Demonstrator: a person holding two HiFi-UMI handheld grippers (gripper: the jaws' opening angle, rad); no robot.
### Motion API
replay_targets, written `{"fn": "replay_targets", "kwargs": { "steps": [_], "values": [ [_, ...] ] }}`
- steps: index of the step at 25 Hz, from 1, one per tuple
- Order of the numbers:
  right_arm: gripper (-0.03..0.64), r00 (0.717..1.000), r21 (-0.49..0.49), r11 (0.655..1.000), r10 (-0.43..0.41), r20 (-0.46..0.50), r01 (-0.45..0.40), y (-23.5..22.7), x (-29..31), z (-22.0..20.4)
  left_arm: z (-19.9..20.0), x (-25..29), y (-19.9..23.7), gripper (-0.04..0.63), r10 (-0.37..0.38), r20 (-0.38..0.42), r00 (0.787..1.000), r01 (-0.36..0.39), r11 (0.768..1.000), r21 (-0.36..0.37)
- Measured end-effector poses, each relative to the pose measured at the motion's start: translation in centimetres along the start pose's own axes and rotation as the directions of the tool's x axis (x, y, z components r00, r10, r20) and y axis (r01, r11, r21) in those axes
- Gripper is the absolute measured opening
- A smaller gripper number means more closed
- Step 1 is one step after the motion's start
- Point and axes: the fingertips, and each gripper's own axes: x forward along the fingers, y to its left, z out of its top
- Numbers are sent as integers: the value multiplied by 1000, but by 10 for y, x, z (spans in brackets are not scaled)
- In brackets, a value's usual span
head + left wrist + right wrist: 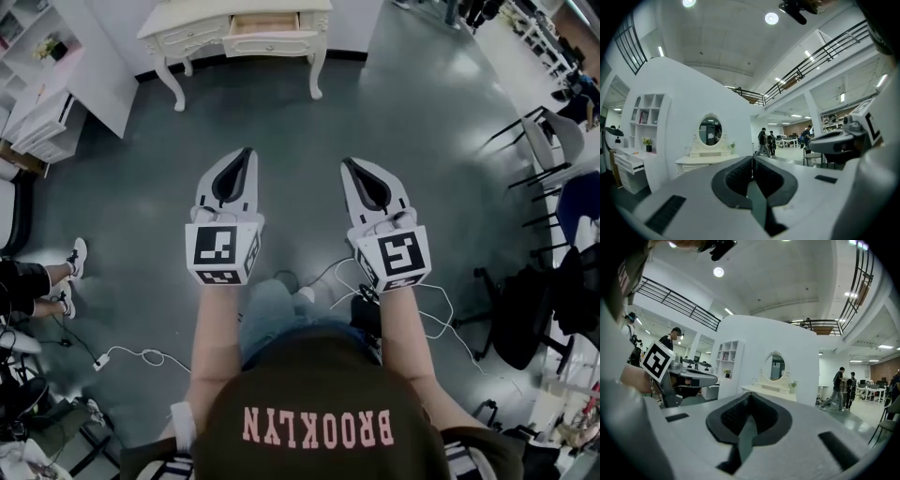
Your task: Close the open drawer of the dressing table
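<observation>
The cream dressing table (192, 33) stands at the far end of the grey floor, its middle drawer (266, 22) pulled out so the wooden inside shows. Both grippers are held level in front of me, well short of the table and aimed toward it. My left gripper (249, 151) is shut with nothing between its jaws, and my right gripper (344, 162) is likewise shut and empty. In the left gripper view the table (699, 160) with its oval mirror (710, 131) lies beyond the closed tips (752, 157). The right gripper view shows the table (769, 392) ahead of its tips (749, 395).
A white shelf unit (45, 105) stands left of the table. Black chairs (544, 150) line the right side. Cables (141, 356) trail on the floor near my feet. A seated person's legs and shoes (67, 274) are at the left. People walk far off (764, 142).
</observation>
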Motion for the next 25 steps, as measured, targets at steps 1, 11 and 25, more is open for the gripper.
{"fn": "replay_targets", "kwargs": {
  "steps": [1,11,25],
  "values": [
    [-5,1000,2,1000,2,-1,-2,-5,5,-2,-2,7,1,7,2,-4,1000,-2,1000,-2],
    [-5,1000,38,999,-21,-13,22,-49,38,-21,-10,75,5,7,-25,-20,999,25,1000,2],
    [-5,996,82,993,-78,-39,81,-132,185,-31,-16,236,84,8,-77,-39,996,77,997,7]
  ]
}}
